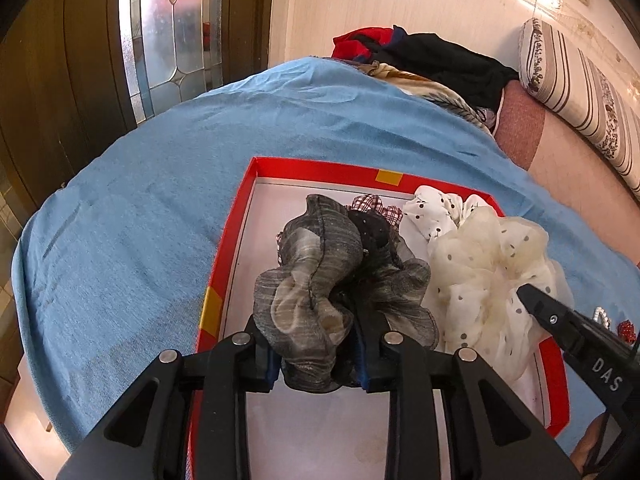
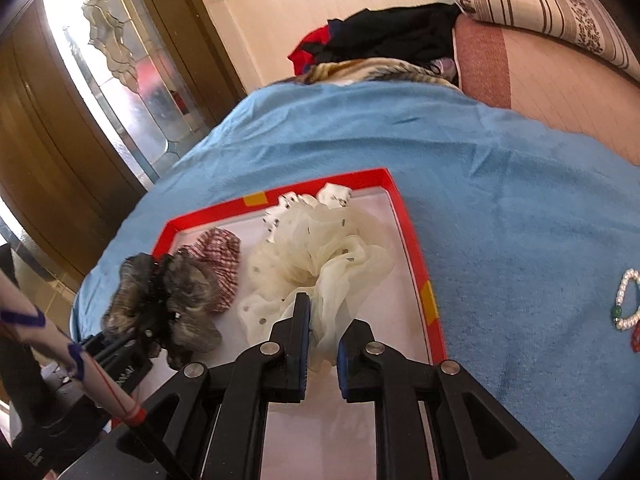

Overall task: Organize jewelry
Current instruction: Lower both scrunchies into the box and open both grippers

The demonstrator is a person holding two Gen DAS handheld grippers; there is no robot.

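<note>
left tool (image 1: 316,364) grips grey scrunchie (image 1: 320,280) | right tool (image 1: 568,320) label "DAS"

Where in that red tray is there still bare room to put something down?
Bare floor runs along the red tray's left wall beside the grey scrunchie, and nearest the left gripper. The far right corner is crowded by the cream scrunchie.

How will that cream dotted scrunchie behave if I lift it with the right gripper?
The cream dotted scrunchie is sheer, ruffled fabric, so it will probably sag and drape from the right gripper. It looks very light. Its folds lie against the white dotted scrunchie, which may drag along.
</note>
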